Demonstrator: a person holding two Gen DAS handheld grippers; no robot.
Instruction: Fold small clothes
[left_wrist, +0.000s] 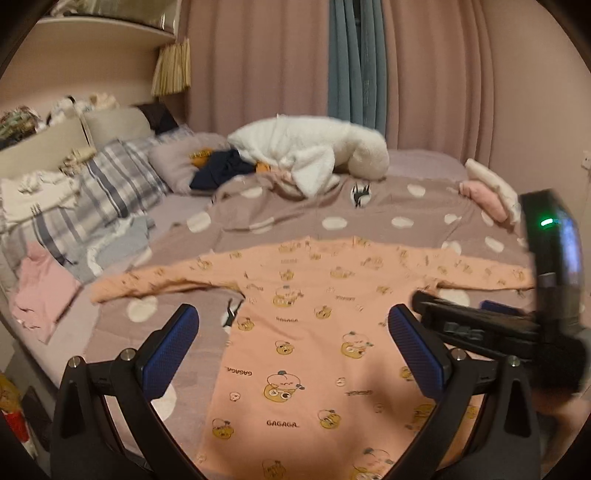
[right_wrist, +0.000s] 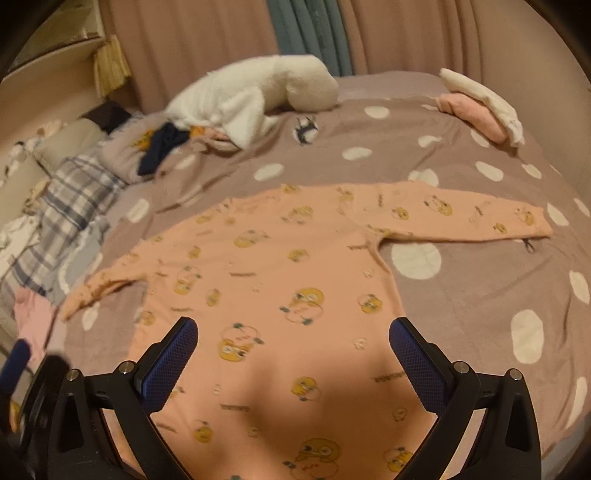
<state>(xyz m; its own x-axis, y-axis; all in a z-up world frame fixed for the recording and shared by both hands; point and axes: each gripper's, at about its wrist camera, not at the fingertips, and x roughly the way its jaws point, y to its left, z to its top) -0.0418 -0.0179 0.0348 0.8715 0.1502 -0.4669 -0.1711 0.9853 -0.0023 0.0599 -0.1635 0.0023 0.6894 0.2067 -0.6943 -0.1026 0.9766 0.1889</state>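
a peach long-sleeved top (left_wrist: 314, 350) printed with cartoon ducks lies flat and face-up on a mauve polka-dot blanket (left_wrist: 369, 218) covering a bed, both sleeves stretched out to the sides. in the left wrist view the garment fills the lower centre, its body running down toward 6 o'clock, one sleeve reaching toward 9 o'clock and the other toward 3 o'clock. the left gripper (left_wrist: 293, 354) hovers above the body of the top with its blue-padded fingers (left_wrist: 166, 354) spread wide and nothing between them. the right gripper (right_wrist: 293, 363) hangs over the same garment's lower half, its fingers likewise parted and empty; it also appears at 3 o'clock in the left wrist view as a blurred black housing with a green light. in the right wrist view a sleeve extends flat toward 2 o'clock, while the opposite sleeve, toward 9 o'clock, looks slightly crumpled at the cuff. a white fleece garment (left_wrist: 314, 151) is heaped at 12 o'clock on the blanket, with a dark navy item (left_wrist: 221, 170) just beside it. folded pink and white clothes (right_wrist: 480, 107) sit stacked at 1 o'clock in the right wrist view. a plaid pillow (left_wrist: 107, 188) lies at 10 o'clock, and pink curtains (left_wrist: 258, 62) hang behind the bed.
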